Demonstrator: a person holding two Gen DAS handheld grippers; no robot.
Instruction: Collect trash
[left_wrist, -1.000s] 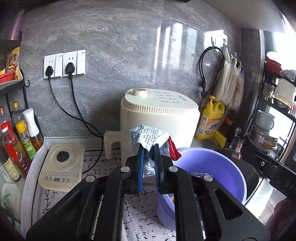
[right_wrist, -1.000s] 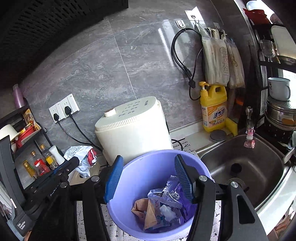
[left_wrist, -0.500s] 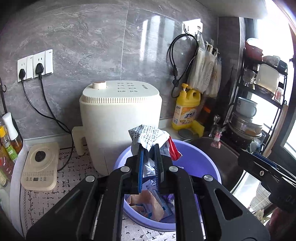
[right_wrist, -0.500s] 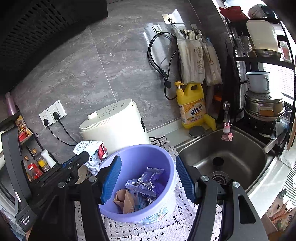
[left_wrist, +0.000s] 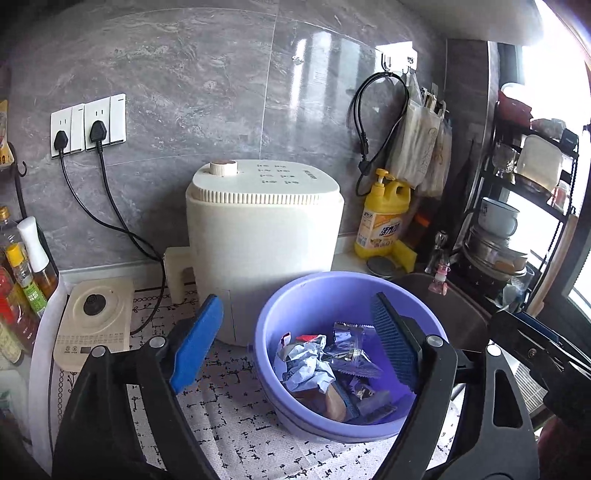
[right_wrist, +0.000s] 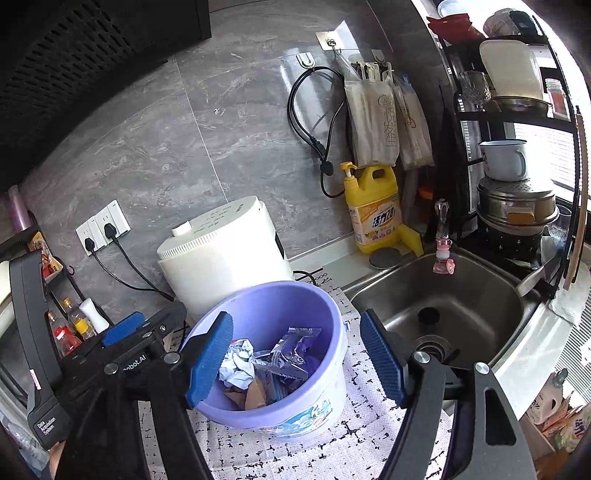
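Observation:
A purple plastic basin (left_wrist: 310, 291) stands on the patterned mat and shows in the right wrist view too (right_wrist: 325, 347). It holds several wrappers, among them a crumpled white-and-blue wrapper (left_wrist: 303, 363) that also shows in the right wrist view (right_wrist: 236, 365), and a silver foil packet (left_wrist: 351, 350). My left gripper (left_wrist: 295, 343) is open and empty just above the basin's near rim. My right gripper (right_wrist: 297, 354) is open and empty above the basin; the left gripper's body (right_wrist: 140, 347) shows at its left.
A cream air fryer (left_wrist: 262, 236) stands behind the basin. A small cream appliance (left_wrist: 92, 321) and oil bottles (left_wrist: 26, 273) are at left. A yellow detergent bottle (right_wrist: 375, 210), steel sink (right_wrist: 443, 295) and dish rack (right_wrist: 517, 166) are at right.
My left gripper moved right over the basin, opened, and the crumpled wrapper dropped into the basin. My right gripper pulled back and stayed open.

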